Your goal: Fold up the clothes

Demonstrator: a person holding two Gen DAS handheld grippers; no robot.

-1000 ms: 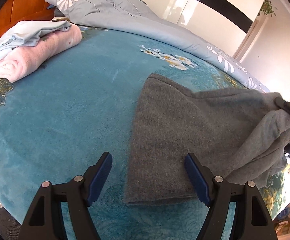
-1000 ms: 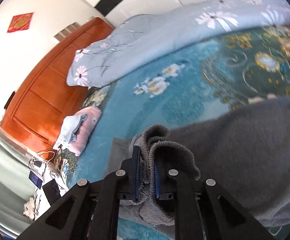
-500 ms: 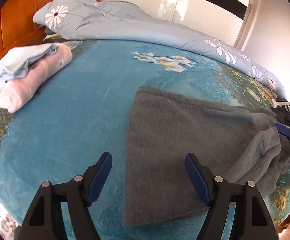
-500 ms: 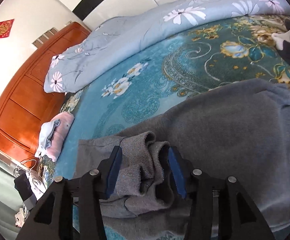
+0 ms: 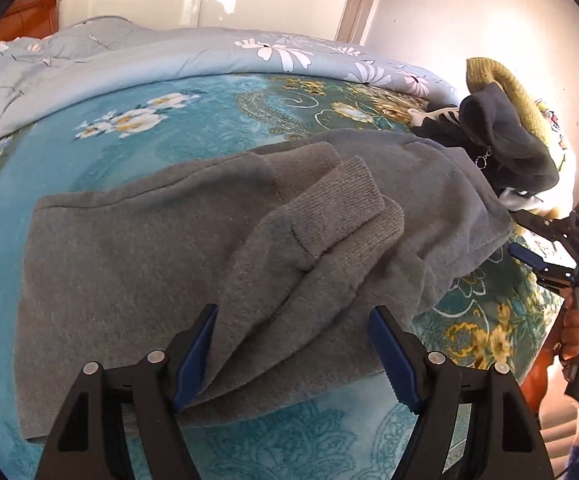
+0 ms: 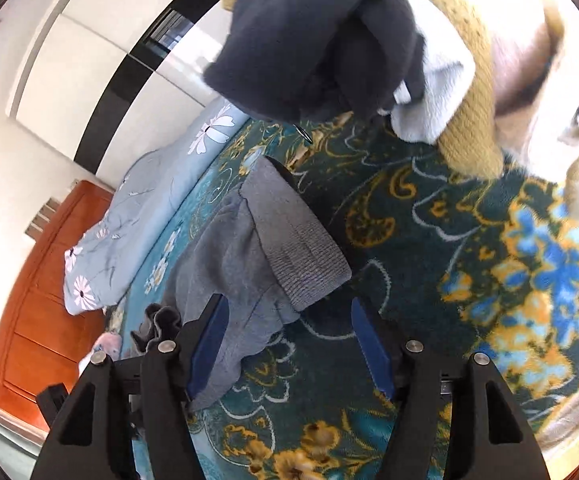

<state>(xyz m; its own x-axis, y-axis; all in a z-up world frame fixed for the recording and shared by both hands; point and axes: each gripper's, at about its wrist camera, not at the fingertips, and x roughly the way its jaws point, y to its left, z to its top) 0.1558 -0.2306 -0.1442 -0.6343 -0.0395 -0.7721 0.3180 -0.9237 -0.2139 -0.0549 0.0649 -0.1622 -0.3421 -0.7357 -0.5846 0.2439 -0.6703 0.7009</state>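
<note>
Risk first: the grey sweater (image 5: 161, 264) lies half-folded on the bed (image 5: 89, 168), its two ribbed cuffs stacked loose just ahead of the left gripper (image 5: 293, 356) — a careless drag could spill them. Those fingers stand wide, holding nothing. The right gripper (image 6: 289, 352) is opening, the hem lying between its fingers but unpressed. Only the right wrist view shows the dark hoodie (image 6: 317, 36) pile looming just beyond — easy to snag.
</note>
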